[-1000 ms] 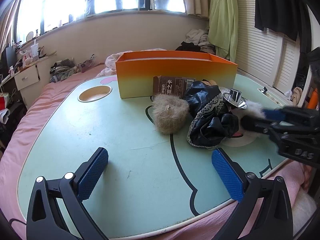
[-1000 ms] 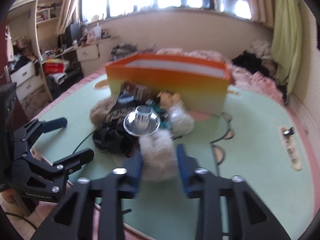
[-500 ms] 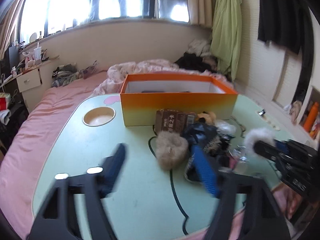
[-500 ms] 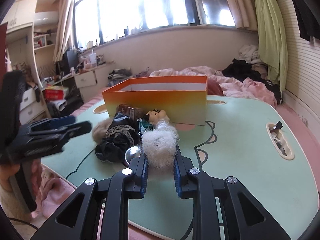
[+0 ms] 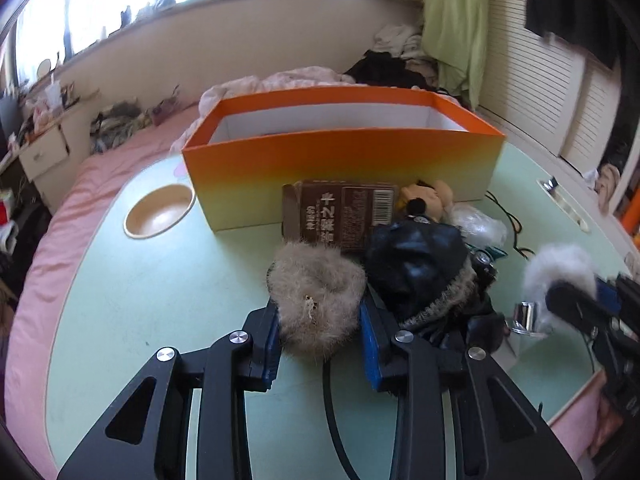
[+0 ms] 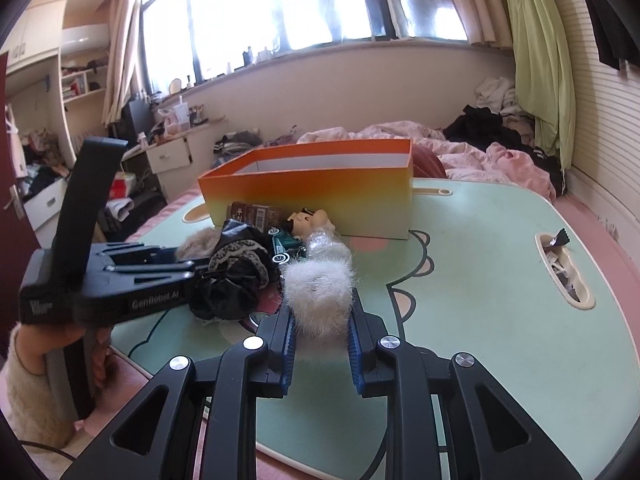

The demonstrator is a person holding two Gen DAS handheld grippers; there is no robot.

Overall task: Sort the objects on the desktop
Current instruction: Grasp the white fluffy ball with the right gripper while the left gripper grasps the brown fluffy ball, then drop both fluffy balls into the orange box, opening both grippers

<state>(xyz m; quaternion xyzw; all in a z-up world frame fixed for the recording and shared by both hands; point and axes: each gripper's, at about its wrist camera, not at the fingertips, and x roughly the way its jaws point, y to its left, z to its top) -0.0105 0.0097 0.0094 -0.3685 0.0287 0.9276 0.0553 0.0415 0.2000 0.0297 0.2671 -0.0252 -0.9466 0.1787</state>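
Left wrist view shows my left tool [image 5: 318,330] closing on the brown fluffy ball [image 5: 316,298]; the ball sits between the blue pads and both seem to press its fur. It lies on the green bench [image 5: 160,280], touching the black lacy cloth [image 5: 424,272] beside it.

My right tool [image 6: 322,334] is squeezed on the white fluffy ball [image 6: 320,288], which looks lifted clear of the bench.

The orange box [image 5: 344,160] stands open at the far side, with a brown carton [image 5: 340,216] and a small doll [image 5: 426,200] lying against its front wall.

What could go wrong? I think the brown ball is soft, so the pads might hold only fur and it could slip out when I lift. The black cloth is so close that its lace could catch on my right-side pad and get dragged up too. If I carry low, I might bump the box wall or knock the carton. My two tools are near each other and could bump.
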